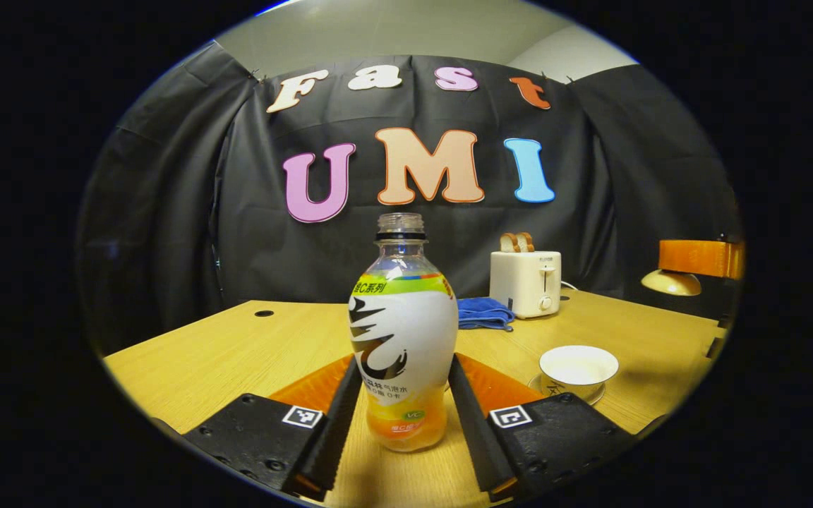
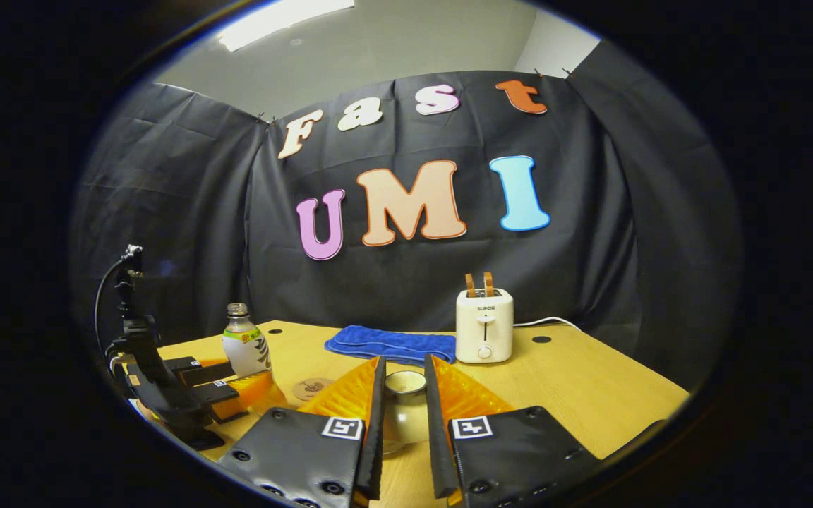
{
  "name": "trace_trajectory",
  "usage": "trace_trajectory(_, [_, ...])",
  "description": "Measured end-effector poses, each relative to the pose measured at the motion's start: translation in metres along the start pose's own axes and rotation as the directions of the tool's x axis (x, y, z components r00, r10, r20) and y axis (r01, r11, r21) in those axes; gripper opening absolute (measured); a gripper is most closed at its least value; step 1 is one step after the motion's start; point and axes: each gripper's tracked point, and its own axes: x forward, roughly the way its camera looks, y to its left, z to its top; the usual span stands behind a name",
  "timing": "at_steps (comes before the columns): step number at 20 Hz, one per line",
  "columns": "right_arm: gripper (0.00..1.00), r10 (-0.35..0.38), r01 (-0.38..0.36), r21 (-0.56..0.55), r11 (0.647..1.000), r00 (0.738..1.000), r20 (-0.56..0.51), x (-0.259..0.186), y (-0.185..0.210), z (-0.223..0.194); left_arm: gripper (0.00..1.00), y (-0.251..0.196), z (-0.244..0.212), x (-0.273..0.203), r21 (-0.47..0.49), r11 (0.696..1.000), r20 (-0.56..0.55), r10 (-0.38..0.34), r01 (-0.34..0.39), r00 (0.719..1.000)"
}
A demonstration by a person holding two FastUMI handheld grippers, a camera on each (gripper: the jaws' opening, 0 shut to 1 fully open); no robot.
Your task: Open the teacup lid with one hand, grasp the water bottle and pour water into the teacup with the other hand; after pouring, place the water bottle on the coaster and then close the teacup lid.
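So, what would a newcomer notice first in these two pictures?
The water bottle, uncapped, stands upright with the fingers of the left gripper against its sides. To its right sits the open teacup; the right gripper holds the teacup lid between its fingers. Behind, a white toaster with toast stands beside a blue cloth.

The table (image 2: 590,381) is open to the right of the toaster (image 2: 484,326). The blue cloth (image 2: 389,344) and toaster stand behind the teacup (image 1: 577,368); the coaster (image 2: 312,388) lies between bottle (image 2: 245,346) and teacup.
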Motion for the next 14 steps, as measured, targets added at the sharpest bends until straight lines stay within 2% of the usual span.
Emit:
trace_trajectory(6, [0.31, -0.027, 0.027, 0.010, 1.000, 0.999, -0.032, -0.003, -0.023, -0.014, 0.60, -0.001, -0.002, 0.004, 0.024, 1.000, -0.009, 0.002, -0.002, 1.000])
trace_trajectory(9, [0.33, -0.043, 0.043, 0.018, 0.999, 0.998, -0.039, -0.002, -0.035, -0.017, 0.60, -0.006, -0.001, 0.011, 0.090, 0.996, -0.031, -0.008, 0.010, 0.999])
trace_trajectory(10, [0.30, -0.048, 0.049, 0.022, 0.999, 0.998, -0.043, -0.003, -0.038, -0.019, 0.58, -0.005, -0.001, 0.012, 0.115, 0.993, -0.042, -0.005, 0.009, 0.999])
trace_trajectory(14, [0.31, -0.072, 0.075, 0.052, 0.996, 0.996, -0.049, -0.004, -0.053, -0.024, 0.58, -0.006, 0.008, 0.017, 0.230, 0.973, -0.046, 0.004, 0.007, 0.999])
